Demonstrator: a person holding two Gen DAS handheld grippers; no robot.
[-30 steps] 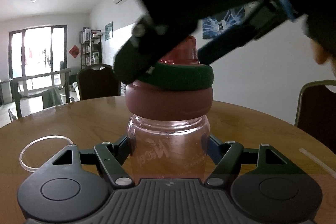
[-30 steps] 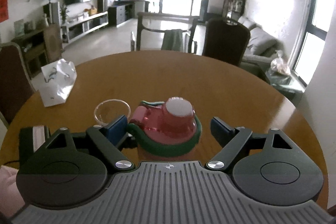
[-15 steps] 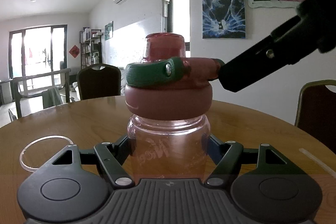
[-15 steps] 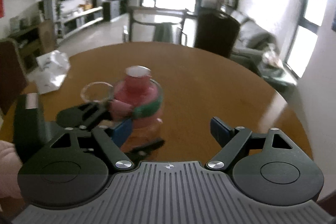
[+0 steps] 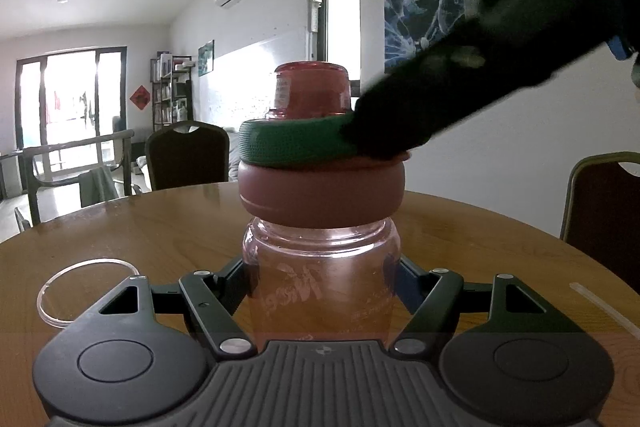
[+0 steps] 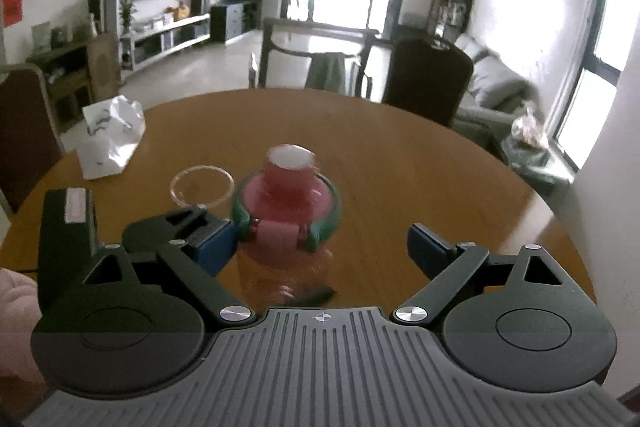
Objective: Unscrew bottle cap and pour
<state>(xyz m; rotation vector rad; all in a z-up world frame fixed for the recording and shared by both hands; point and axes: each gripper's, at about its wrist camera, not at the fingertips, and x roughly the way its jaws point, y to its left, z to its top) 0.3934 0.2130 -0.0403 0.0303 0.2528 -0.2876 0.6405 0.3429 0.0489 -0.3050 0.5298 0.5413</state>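
Brought the right gripper [image 6: 320, 247] back toward the bottle [image 5: 320, 267] since the frame half a second before, with the bottle now centred ahead of the jaws in the right wrist view instead of off toward 10 o'clock. Turned the green carry loop [image 5: 292, 143] as well, so that its hinge faced the right wrist camera at 6 o'clock of the cap [image 5: 320, 187].

Found the right jaws spread wide and holding nothing, with one blue pad just beside the loop hinge at 9 o'clock and the other well apart at 3 o'clock. Saw a dark, blurred finger of that gripper in the left wrist view, entering from 2 o'clock and overlapping the loop's 3 o'clock end. Could not confirm contact because of blur.

Kept the left gripper [image 5: 322, 279] closed on the clear pink body of the bottle, one finger at each side, low on the body. Left the bottle upright on the worktop [image 5: 500, 227] with the cap seated on the neck.

Noted a clear glass dish [image 6: 201, 186] on the worktop just beside the bottle at 10 o'clock in the right wrist view, and a crumpled white bag [image 6: 112, 135] farther out toward 10 o'clock.
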